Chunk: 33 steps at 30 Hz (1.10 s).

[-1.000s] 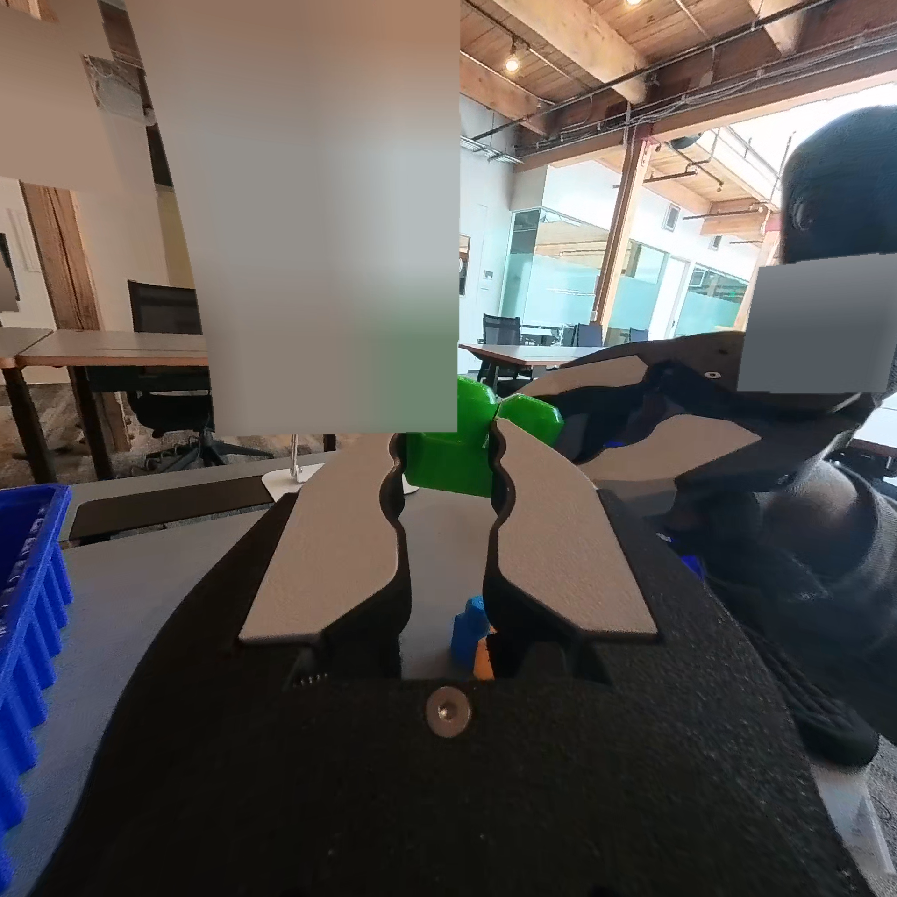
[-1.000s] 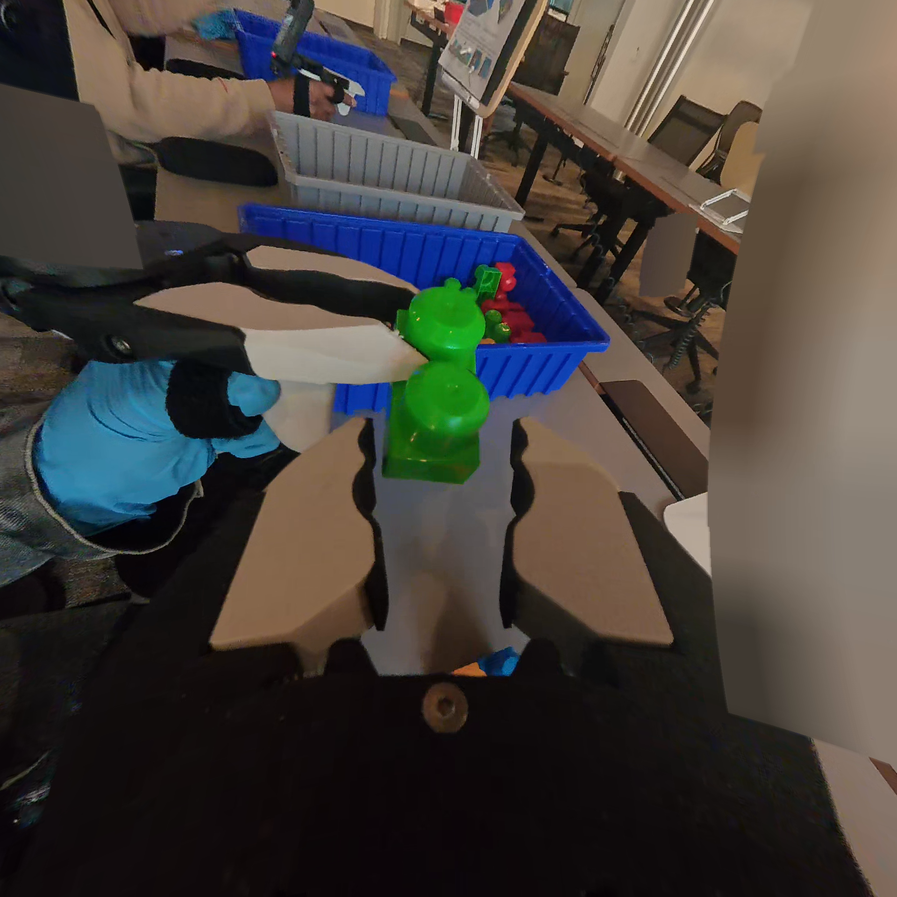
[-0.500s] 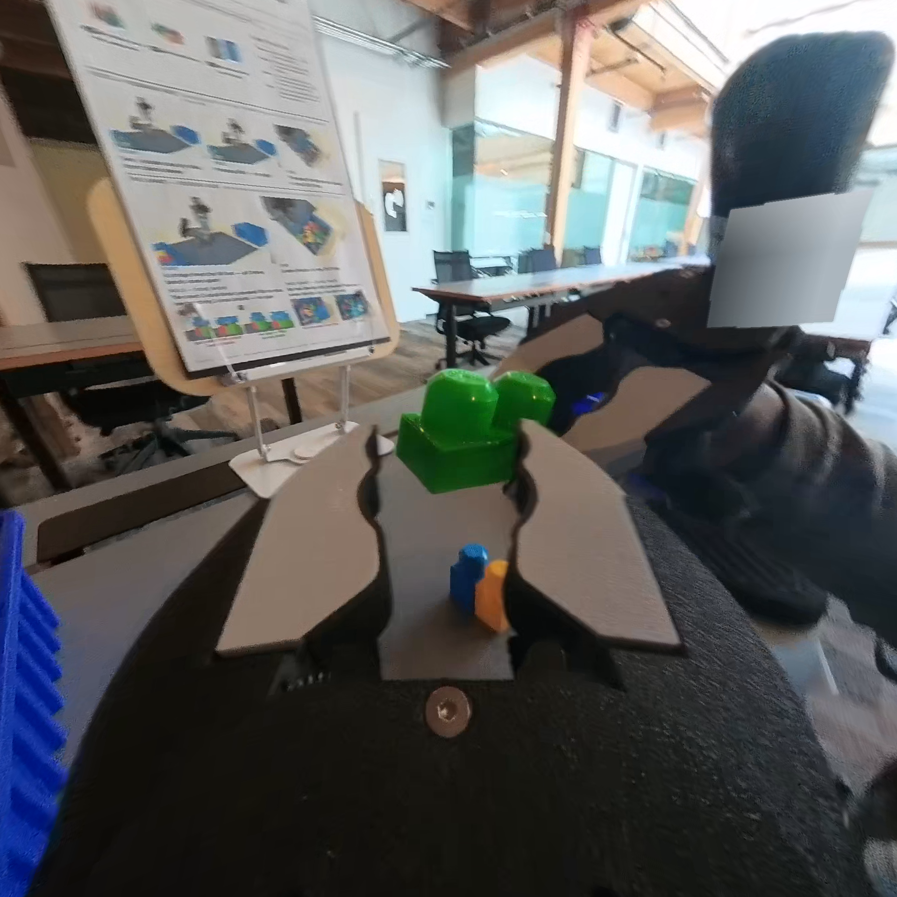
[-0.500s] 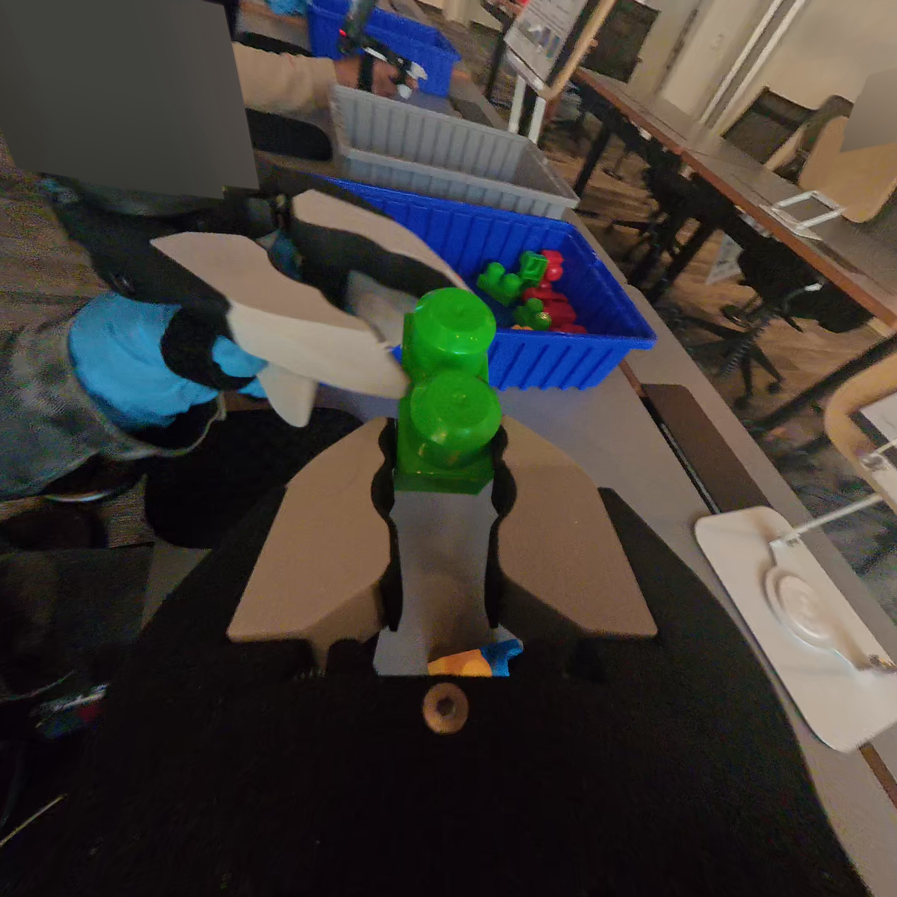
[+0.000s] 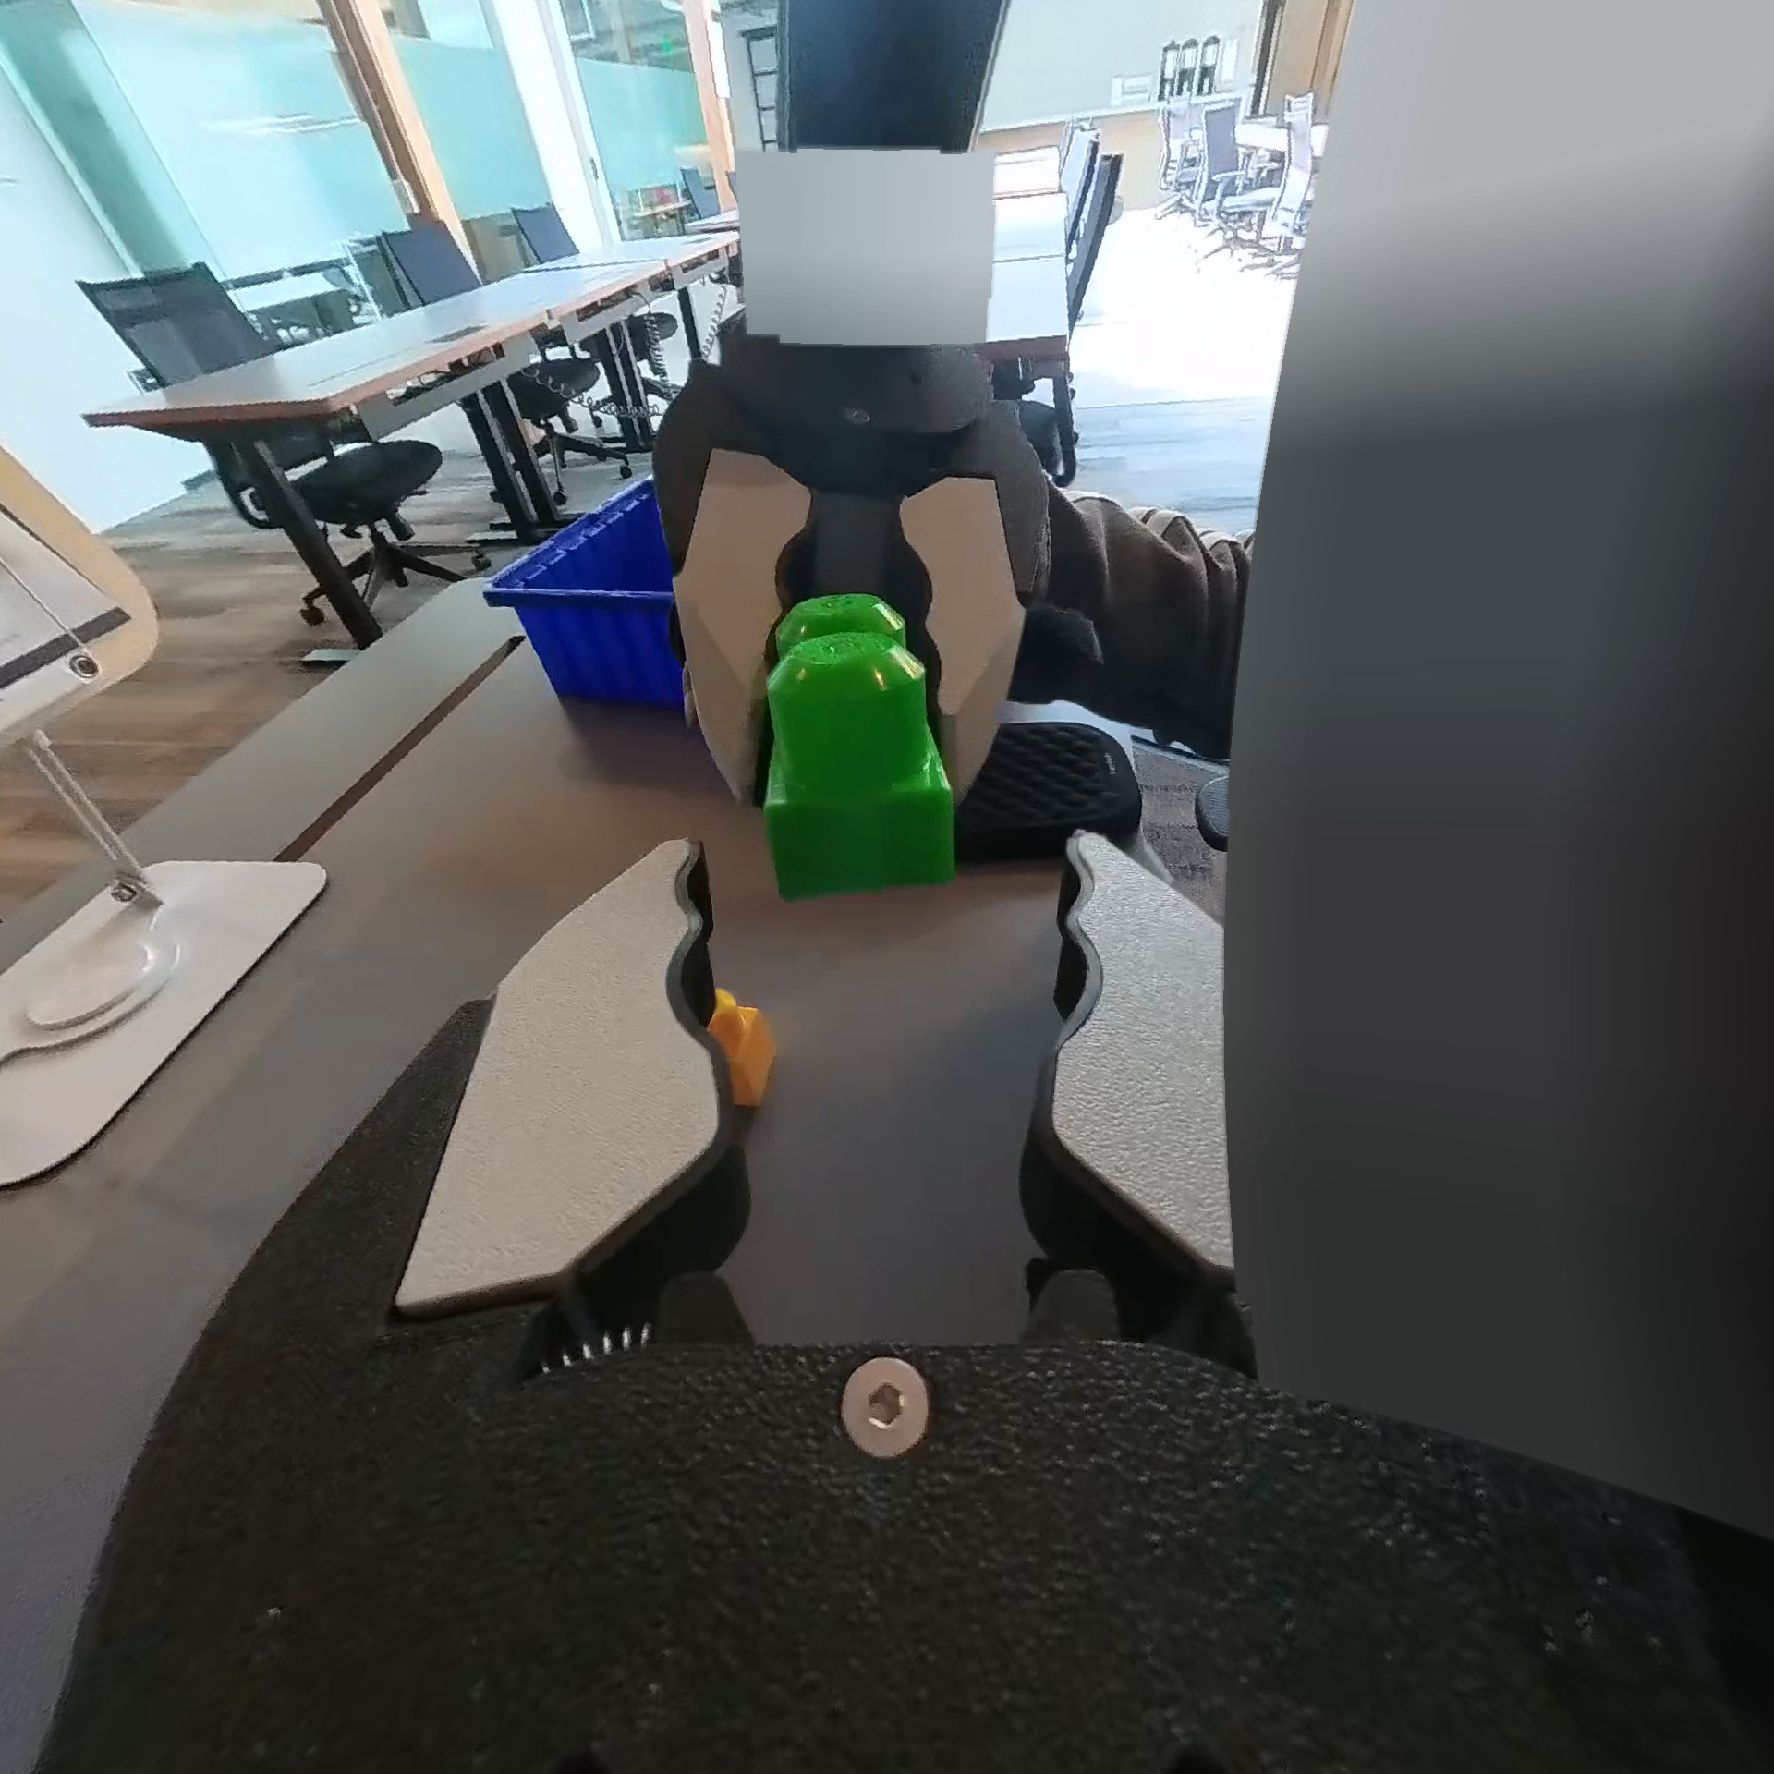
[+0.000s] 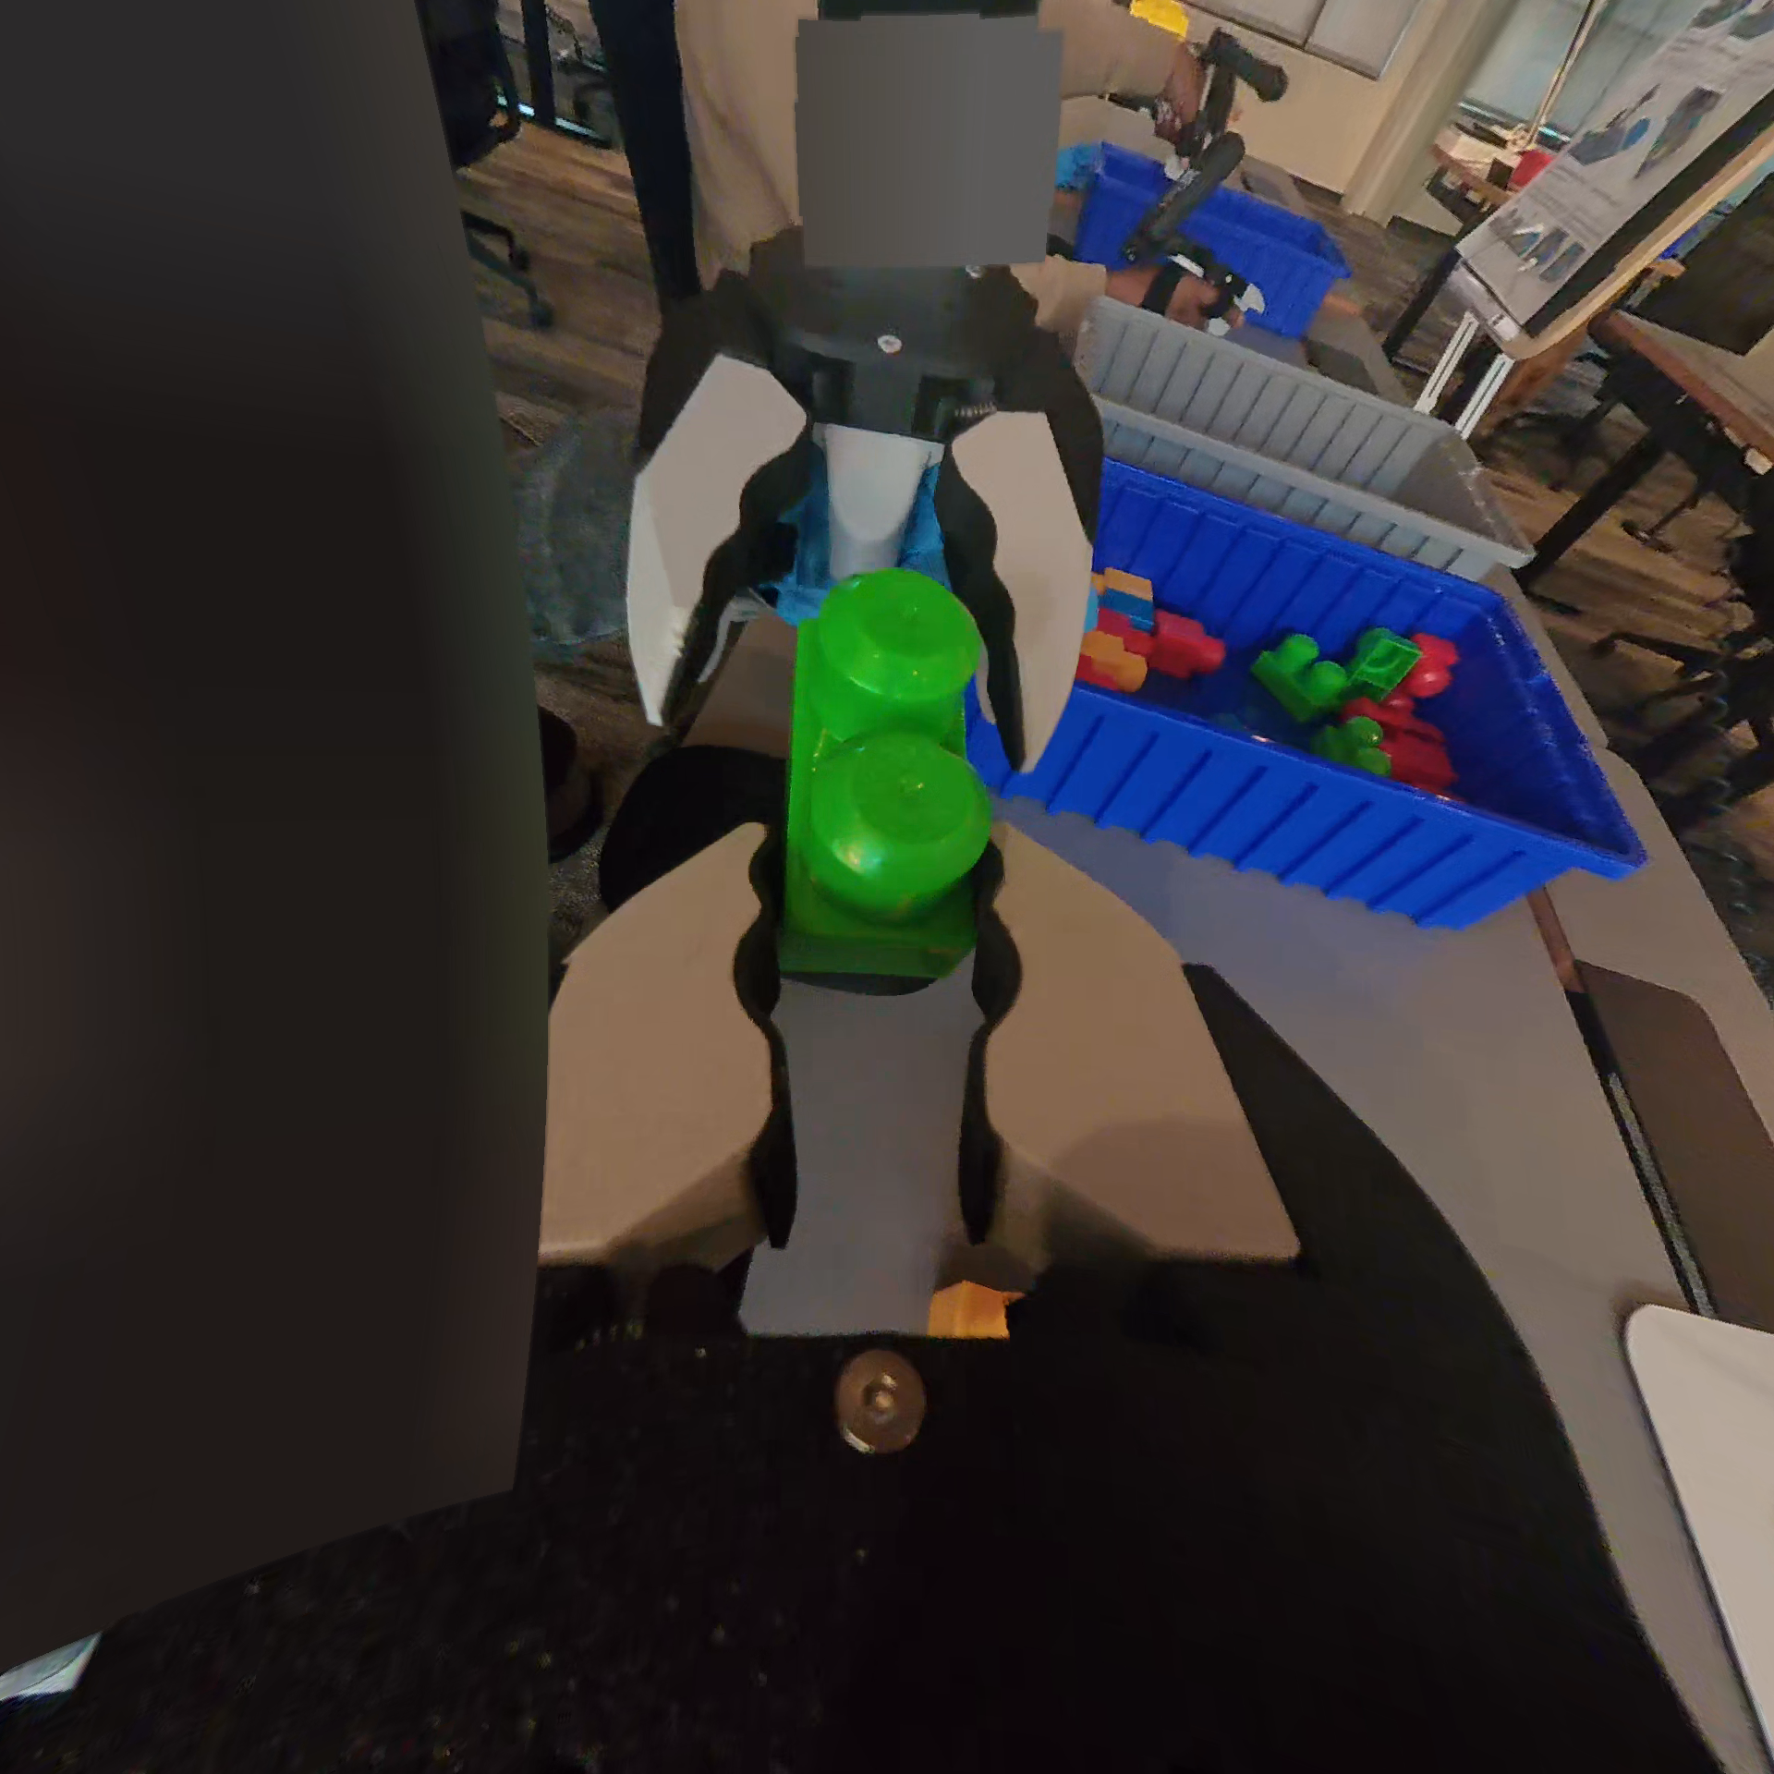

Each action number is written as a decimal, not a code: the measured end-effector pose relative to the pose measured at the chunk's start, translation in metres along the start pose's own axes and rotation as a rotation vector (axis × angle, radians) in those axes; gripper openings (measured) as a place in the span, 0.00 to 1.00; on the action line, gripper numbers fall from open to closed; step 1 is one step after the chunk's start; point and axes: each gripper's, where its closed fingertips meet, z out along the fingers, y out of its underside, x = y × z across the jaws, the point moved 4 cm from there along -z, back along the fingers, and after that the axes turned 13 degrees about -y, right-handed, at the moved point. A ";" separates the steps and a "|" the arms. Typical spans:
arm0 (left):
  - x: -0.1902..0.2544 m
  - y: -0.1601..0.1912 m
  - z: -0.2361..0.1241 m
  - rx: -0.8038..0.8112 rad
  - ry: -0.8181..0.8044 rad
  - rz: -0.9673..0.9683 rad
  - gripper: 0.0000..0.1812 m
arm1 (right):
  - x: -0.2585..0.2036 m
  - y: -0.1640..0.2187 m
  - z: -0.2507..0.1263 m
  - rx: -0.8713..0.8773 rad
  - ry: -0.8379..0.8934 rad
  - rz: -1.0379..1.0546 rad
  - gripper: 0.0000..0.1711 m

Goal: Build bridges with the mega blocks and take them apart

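Green block (image 6: 888,768) pinched by the right gripper (image 6: 878,922), centre frame.
It is held above the grey bench (image 6: 1296,1018), clamped between the right jaws. The left gripper (image 5: 883,922) is seen with jaws spread, apart from it. An orange block (image 5: 744,1056) lies lower centre; a blue bin (image 6: 1344,826) of blocks sits at right.

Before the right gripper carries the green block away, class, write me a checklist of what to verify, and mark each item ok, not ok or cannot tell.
1. Right gripper shut on the green block: ok.
2. Left gripper open, fingers apart from the block: ok.
3. Block level in the grip: not ok, it looks slightly tilted.
4. Orange block on the table, below and clear of the held block: ok.
5. Blue bin off to the side of the grip: ok.
6. Grip firm enough: cannot tell.
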 end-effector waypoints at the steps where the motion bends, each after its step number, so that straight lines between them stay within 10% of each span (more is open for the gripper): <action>1: 0.002 0.001 0.002 -0.002 0.009 -0.003 0.37 | -0.001 0.000 0.001 -0.001 -0.006 0.003 0.21; 24: 0.001 0.003 0.007 0.041 0.101 -0.118 0.20 | -0.008 0.000 0.008 -0.034 -0.007 0.042 0.22; 28: 0.002 0.004 0.000 0.065 0.221 -0.204 0.20 | -0.011 0.010 0.006 -0.169 0.010 -0.011 0.57; 33: 0.003 0.015 0.001 -0.003 0.378 -0.231 0.20 | -0.017 -0.001 -0.003 -0.372 -0.045 -0.341 0.65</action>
